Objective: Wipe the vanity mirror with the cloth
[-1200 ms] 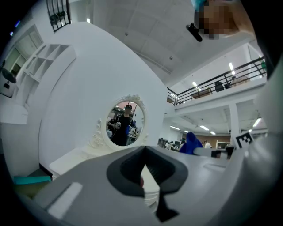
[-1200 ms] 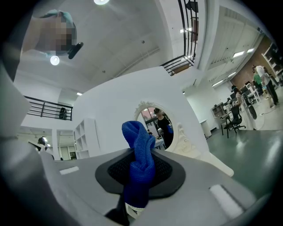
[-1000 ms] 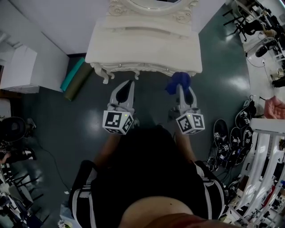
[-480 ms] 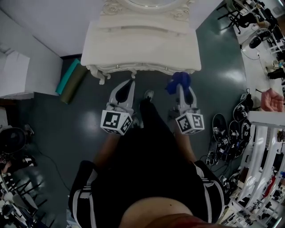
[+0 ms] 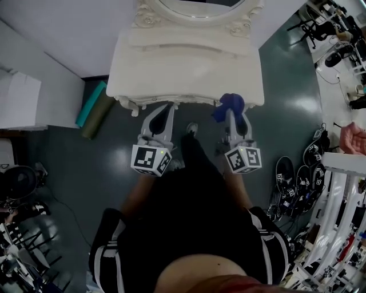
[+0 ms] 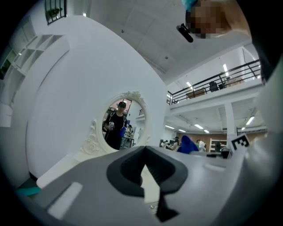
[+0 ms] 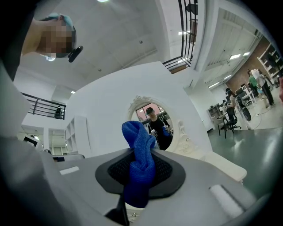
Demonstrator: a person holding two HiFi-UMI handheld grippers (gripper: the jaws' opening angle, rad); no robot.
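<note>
The white vanity table (image 5: 183, 63) is standing against the wall and is taking up slightly more of the head view than a second ago. The person is stepping in, with one shoe (image 5: 192, 129) now showing on the dark floor (image 5: 114, 154) between the two grippers. The table's front edge was lying a little ahead of the gripper tips; now it is sitting right at them.

The oval mirror (image 5: 197, 7) in its carved frame is rising from the table's far edge, and more of its glass is showing than before. Both gripper views are looking straight at it (it is reflecting the person), but it is well apart from either gripper.

The left gripper (image 5: 162, 110) is hanging at the front edge with its jaws pressed together and nothing between them. The right gripper (image 5: 234, 117), beside it toward the table's right front corner, is clamping the blue cloth (image 5: 230, 105), with a bunched fold sticking up past the jaws.

So the approach is under way and the wiping has not started: the cloth is not touching the glass. In my judgement the right gripper needs to carry it across the whole depth of the table.
</note>
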